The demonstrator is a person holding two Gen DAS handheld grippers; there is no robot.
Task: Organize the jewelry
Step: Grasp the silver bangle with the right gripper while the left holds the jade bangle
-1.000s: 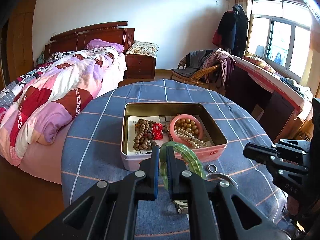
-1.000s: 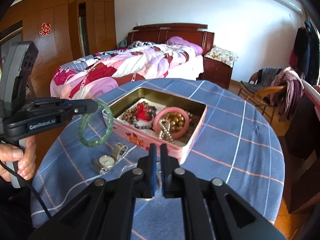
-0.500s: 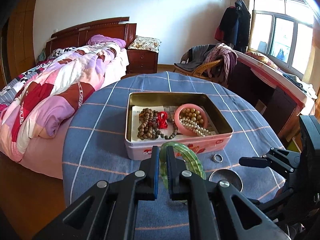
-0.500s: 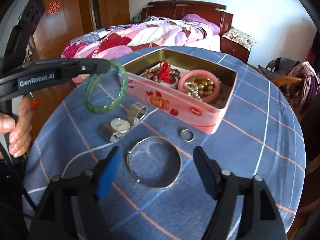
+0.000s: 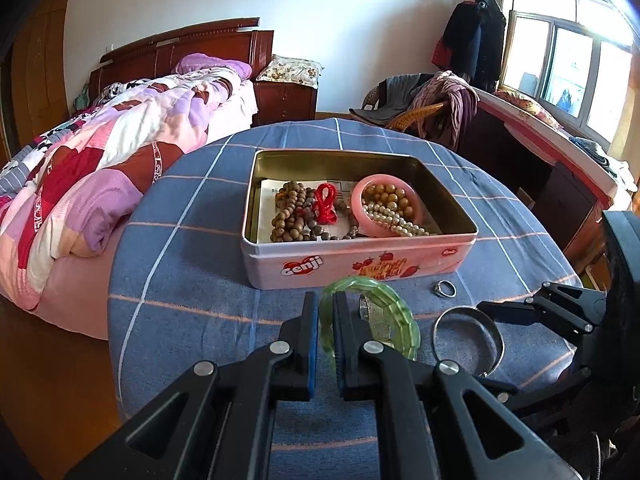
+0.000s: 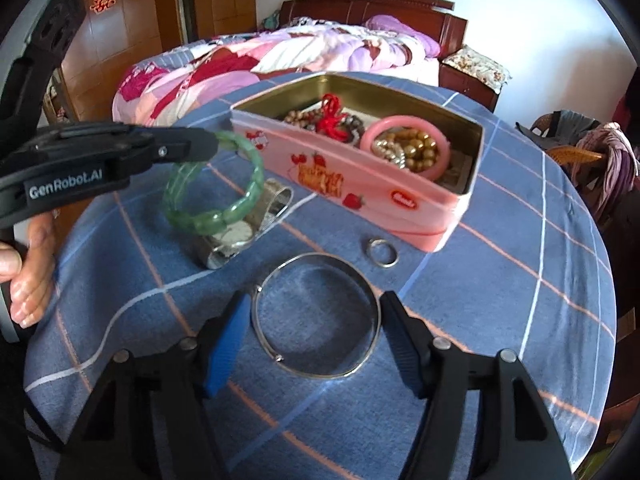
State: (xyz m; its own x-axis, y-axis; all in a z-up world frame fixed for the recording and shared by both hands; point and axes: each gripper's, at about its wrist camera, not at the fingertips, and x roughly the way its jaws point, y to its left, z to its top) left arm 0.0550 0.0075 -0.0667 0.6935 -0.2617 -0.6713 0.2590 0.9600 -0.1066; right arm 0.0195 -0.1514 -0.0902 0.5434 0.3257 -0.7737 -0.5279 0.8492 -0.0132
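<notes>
My left gripper (image 5: 326, 300) is shut on a green bangle (image 5: 400, 316), holding it in the air just in front of the pink tin (image 5: 348, 264). In the right wrist view the green bangle (image 6: 248, 196) hangs over a silver watch (image 6: 236, 236). My right gripper (image 6: 314, 300) is low over the blue checked cloth. Its jaws are closing, with a thin silver bangle (image 6: 316, 255) lying flat between the blue pads, which flank it closely. A small silver ring (image 6: 382, 252) lies beside the tin (image 6: 360, 184), which holds wooden beads, a red knot, a pink bangle and pearls.
The round table (image 5: 192, 280) has a blue checked cloth. A bed with a patchwork quilt (image 5: 120, 152) stands to the left, a wicker chair with clothes (image 5: 424, 108) behind, and a desk under the window at right. A person's hand (image 6: 28, 264) grips the left tool.
My right gripper went from shut to wide open and dropped over the silver bangle, and its pads have since drawn in closer. The left gripper sank a little with the green bangle.
</notes>
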